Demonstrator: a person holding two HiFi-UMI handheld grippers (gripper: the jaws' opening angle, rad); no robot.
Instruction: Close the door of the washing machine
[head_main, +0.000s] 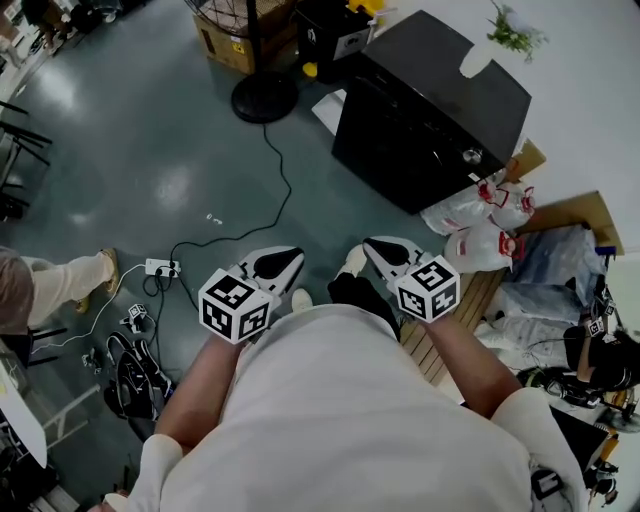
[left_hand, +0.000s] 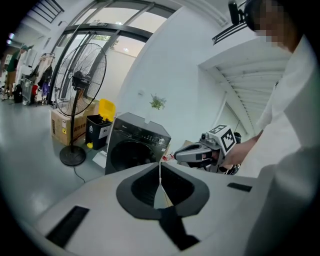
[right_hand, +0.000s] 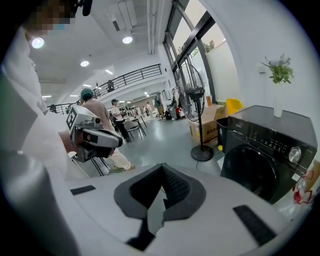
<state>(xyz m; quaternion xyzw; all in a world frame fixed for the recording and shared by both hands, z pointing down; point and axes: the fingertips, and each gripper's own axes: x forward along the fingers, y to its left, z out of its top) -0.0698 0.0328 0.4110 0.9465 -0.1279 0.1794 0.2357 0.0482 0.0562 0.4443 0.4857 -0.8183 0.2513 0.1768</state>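
Grey-green polished floor (head_main: 150, 150) of an open hall, with a white wall on the right. Near: left gripper (head_main: 292, 254) and right gripper (head_main: 372, 244), side by side before the person's torso, each with its jaws pressed together on nothing. Far right: dark washing machine (head_main: 430, 110) by the wall, its front and round door (left_hand: 131, 155) facing near-left and the door flush in that front. Bare floor lies between grippers and front, plastic bags (head_main: 480, 225) sit against its near-right corner, and a fan base (head_main: 265, 97) stands just beside its left corner.
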